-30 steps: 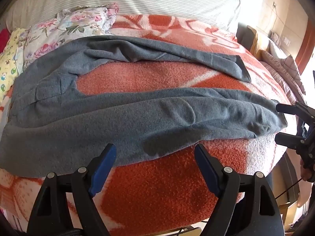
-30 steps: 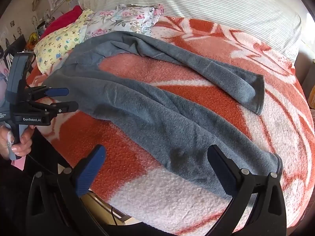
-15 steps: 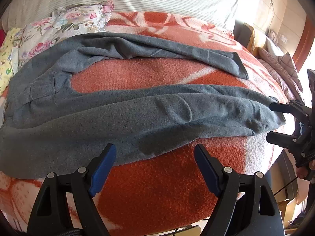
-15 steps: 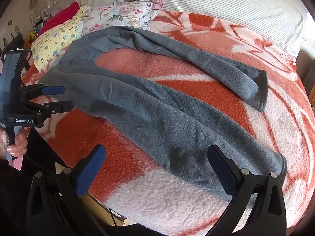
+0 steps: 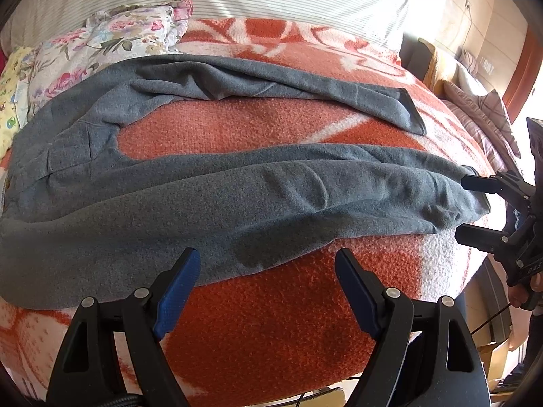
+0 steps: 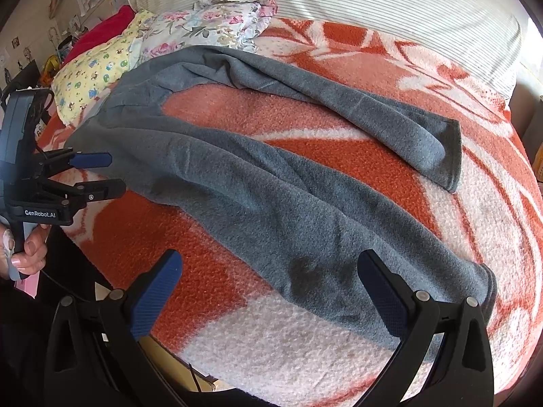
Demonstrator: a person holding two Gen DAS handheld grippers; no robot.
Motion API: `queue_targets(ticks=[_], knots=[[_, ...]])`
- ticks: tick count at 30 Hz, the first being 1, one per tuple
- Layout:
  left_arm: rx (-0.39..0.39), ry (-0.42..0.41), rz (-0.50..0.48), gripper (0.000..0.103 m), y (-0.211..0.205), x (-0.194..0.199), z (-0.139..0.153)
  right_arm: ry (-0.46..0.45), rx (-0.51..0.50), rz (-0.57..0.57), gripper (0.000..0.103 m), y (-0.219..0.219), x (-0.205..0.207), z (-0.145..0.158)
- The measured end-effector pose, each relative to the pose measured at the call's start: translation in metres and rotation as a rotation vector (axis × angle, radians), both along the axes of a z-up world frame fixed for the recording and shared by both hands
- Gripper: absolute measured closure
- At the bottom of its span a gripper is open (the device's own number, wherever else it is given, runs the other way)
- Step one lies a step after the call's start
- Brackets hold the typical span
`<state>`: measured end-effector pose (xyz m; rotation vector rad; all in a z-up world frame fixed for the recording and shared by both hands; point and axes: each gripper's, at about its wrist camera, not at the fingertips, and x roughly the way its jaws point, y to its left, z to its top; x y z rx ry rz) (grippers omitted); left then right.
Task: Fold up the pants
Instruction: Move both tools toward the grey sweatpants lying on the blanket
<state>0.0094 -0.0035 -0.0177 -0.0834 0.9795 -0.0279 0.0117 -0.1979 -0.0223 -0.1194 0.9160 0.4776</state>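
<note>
Since a second ago we have eased both grippers nearer the bed, so the pants (image 5: 237,203) fill more of each view. Our left gripper (image 5: 268,288) hangs with jaws spread wide at the near leg's edge, our right gripper (image 6: 269,291) likewise spread near the near cuff (image 6: 475,291). Grey pants lie flat on the orange blanket (image 5: 271,332), legs splayed apart. We should pinch waist and cuff together, then carry the near leg evenly onto the far leg (image 5: 339,91).

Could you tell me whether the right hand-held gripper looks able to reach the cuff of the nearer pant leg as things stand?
Probably yes: the right hand-held gripper is open, and the nearer cuff lies uncovered on the blanket beside its right finger.
</note>
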Motion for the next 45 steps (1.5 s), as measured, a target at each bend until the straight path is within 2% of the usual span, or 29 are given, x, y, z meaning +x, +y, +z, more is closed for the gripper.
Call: queue_targets(ticks=[21, 39, 45], knots=[[0.002, -0.005, -0.01, 0.021, -0.001, 0.001, 0.003, -0.012, 0.017, -0.003, 0.0, 0.003, 0.001, 0.009], [0.002, 0.017, -0.036, 0.021, -0.005, 0.017, -0.003, -0.014, 0.06, -0.037, 0.0, -0.012, 0.007, 0.005], [0.031, 0.02, -0.05, 0.021, -0.003, 0.028, -0.002, -0.067, 0.097, -0.07, 0.0, -0.024, 0.01, 0.012]])
